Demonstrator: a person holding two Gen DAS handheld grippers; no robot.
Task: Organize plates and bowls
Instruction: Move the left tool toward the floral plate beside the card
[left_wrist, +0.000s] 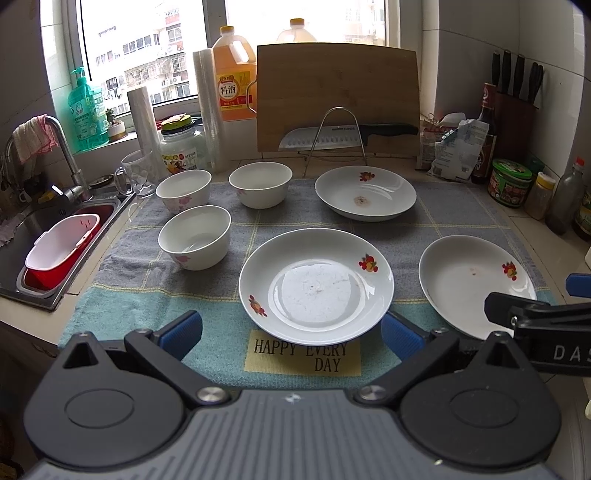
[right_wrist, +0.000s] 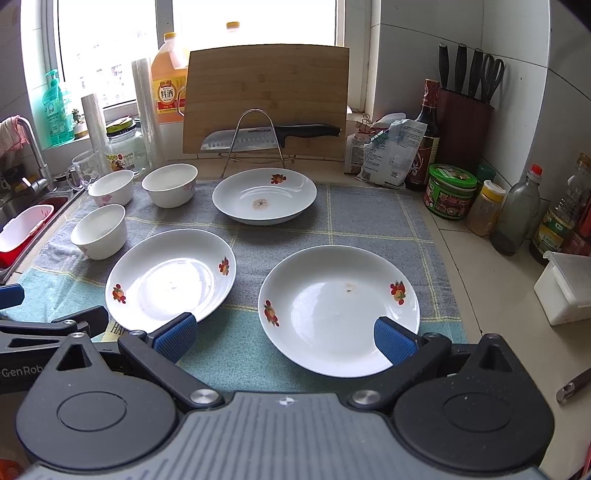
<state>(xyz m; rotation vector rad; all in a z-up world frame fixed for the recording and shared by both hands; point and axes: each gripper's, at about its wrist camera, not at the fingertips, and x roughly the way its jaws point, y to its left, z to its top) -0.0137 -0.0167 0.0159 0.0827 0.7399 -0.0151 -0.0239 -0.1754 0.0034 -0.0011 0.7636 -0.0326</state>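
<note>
Three white plates with fruit prints lie apart on a grey-green cloth: a middle plate (left_wrist: 316, 282) (right_wrist: 170, 280), a right plate (left_wrist: 472, 284) (right_wrist: 338, 308) and a far plate (left_wrist: 365, 192) (right_wrist: 264, 195). Three white bowls stand upright at the left: a near bowl (left_wrist: 194, 236) (right_wrist: 99, 230), a far-left bowl (left_wrist: 183, 190) (right_wrist: 110, 186) and a far-middle bowl (left_wrist: 260, 184) (right_wrist: 170, 184). My left gripper (left_wrist: 291, 334) is open and empty, just short of the middle plate's near rim. My right gripper (right_wrist: 282, 338) is open and empty, its right pad over the right plate's near part.
A wire rack (left_wrist: 338, 138) holds a knife (left_wrist: 351, 134) against a wooden cutting board (left_wrist: 338, 96) at the back. A sink (left_wrist: 55, 236) with a red-and-white basin lies left. Jars and bottles (right_wrist: 517, 210), a knife block (right_wrist: 467, 129) and a white box (right_wrist: 565, 288) stand right.
</note>
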